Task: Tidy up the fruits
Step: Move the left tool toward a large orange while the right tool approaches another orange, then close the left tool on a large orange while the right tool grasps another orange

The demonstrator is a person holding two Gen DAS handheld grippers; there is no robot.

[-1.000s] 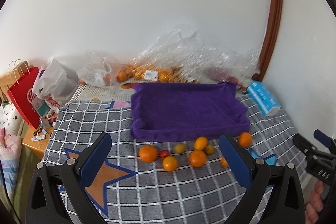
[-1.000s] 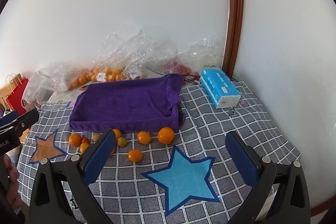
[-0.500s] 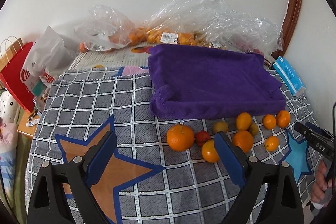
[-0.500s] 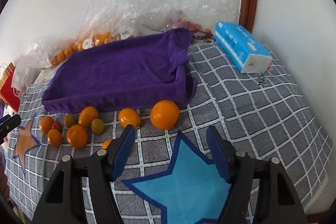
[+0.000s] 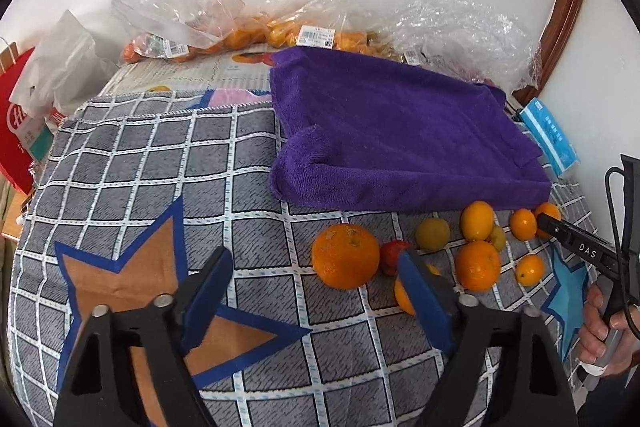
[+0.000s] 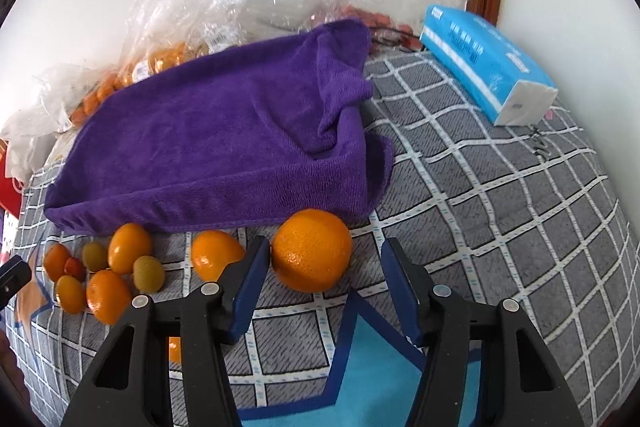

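Several oranges and small fruits lie in a row on the checked cloth in front of a purple towel-lined tray (image 5: 400, 131), which also shows in the right wrist view (image 6: 208, 131). My left gripper (image 5: 316, 279) is open, just short of a big orange (image 5: 345, 255) and a small red fruit (image 5: 390, 257); its right finger hides part of another orange (image 5: 402, 297). My right gripper (image 6: 326, 269) is open, with its blue fingers either side of another big orange (image 6: 312, 250). The right gripper also shows in the left wrist view (image 5: 576, 247).
Clear plastic bags of oranges (image 5: 312, 35) lie behind the tray by the wall. A blue tissue pack (image 6: 484, 61) lies at the right. A red paper bag (image 5: 16, 131) and a white bag (image 5: 60, 67) stand at the left edge. Star patches mark the cloth.
Both grippers have dropped lower and moved in toward the fruit row. The right gripper's fingers now stand either side of the big orange and have narrowed.
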